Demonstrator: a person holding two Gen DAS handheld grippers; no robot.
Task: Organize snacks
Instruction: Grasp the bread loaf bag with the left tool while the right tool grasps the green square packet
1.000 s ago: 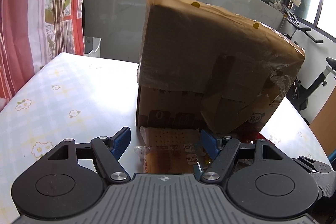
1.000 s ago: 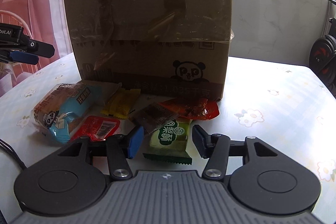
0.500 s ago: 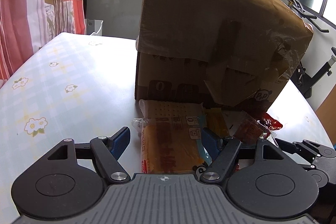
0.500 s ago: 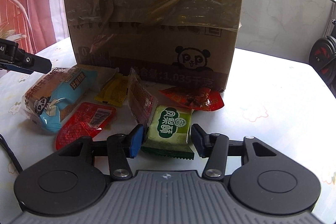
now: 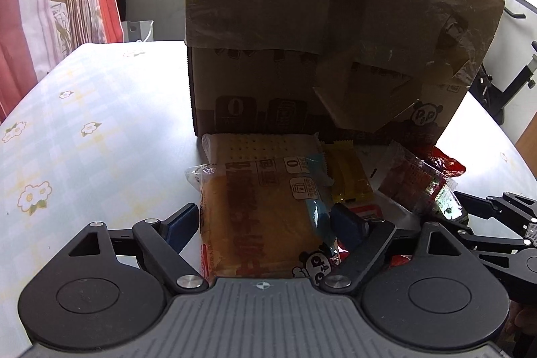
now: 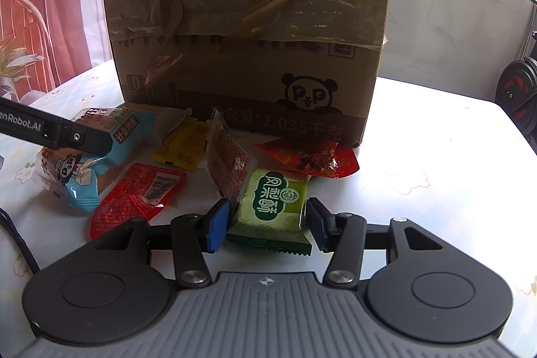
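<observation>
The left gripper (image 5: 263, 223) has its jaws released and spread to either side of the bread pack (image 5: 261, 210), which lies flat on the worktop (image 5: 94, 136) between them, its far end close to the foot of the box (image 5: 319, 32). The right gripper (image 6: 266, 225) is likewise released, its jaws straddling the green pack (image 6: 273, 203); the left pad (image 6: 214, 225) looks to be touching the clear sachet (image 6: 228, 166), which stands tilted on edge just ahead of it. Beyond the right jaws lie a yellow sachet (image 6: 183, 148), a red pouch (image 6: 134, 197) to the left and a red-chili pouch (image 6: 312, 156) ahead, all near the box. The bread pack should be light and soft, its film slick and puffed with air, so a hard squeeze would crush the loaf; taking it across the middle of its width with a gentle close seems best. The green pack looks small, light and fairly firm, with crimped ends that give no grip, so the flat sides across its body are the place to pinch. The leaning sachet could be caught in that pinch or topple when the jaws close.
</observation>
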